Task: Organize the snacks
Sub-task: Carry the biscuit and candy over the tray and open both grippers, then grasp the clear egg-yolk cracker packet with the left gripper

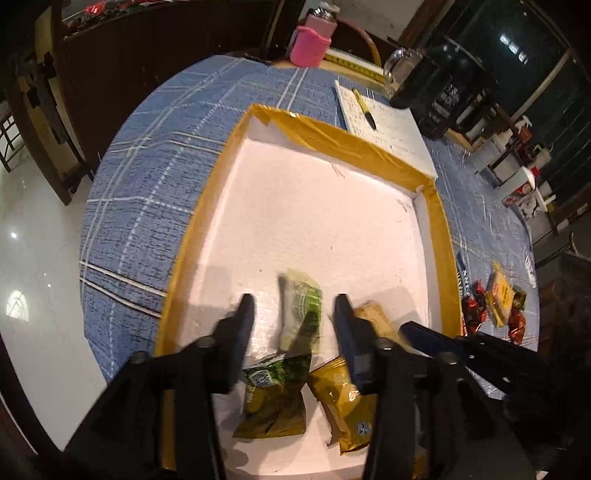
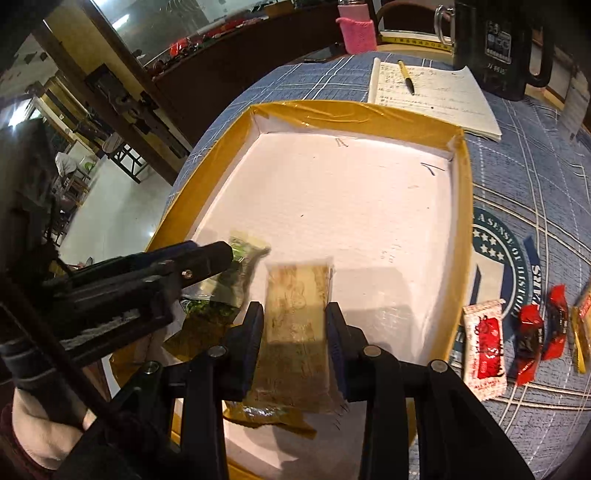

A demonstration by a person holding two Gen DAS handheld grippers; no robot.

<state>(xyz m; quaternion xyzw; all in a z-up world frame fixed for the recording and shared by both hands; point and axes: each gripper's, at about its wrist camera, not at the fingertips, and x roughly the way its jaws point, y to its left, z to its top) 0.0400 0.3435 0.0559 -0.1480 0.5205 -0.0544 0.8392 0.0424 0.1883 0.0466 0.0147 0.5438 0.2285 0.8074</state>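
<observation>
A white foam tray with yellow-taped rim lies on the blue checked tablecloth. My left gripper is open above a pale green-printed packet lying in the tray; two olive-gold packets lie nearer. My right gripper is shut on a tan clear-wrapped packet and holds it over the tray's near part. The left gripper shows at the left in the right wrist view, over the green packet. Red and yellow snacks lie on the cloth right of the tray.
A notepad with a yellow pen lies behind the tray. A black jug, a pink knitted holder and a glass stand at the far table edge. The floor drops off to the left.
</observation>
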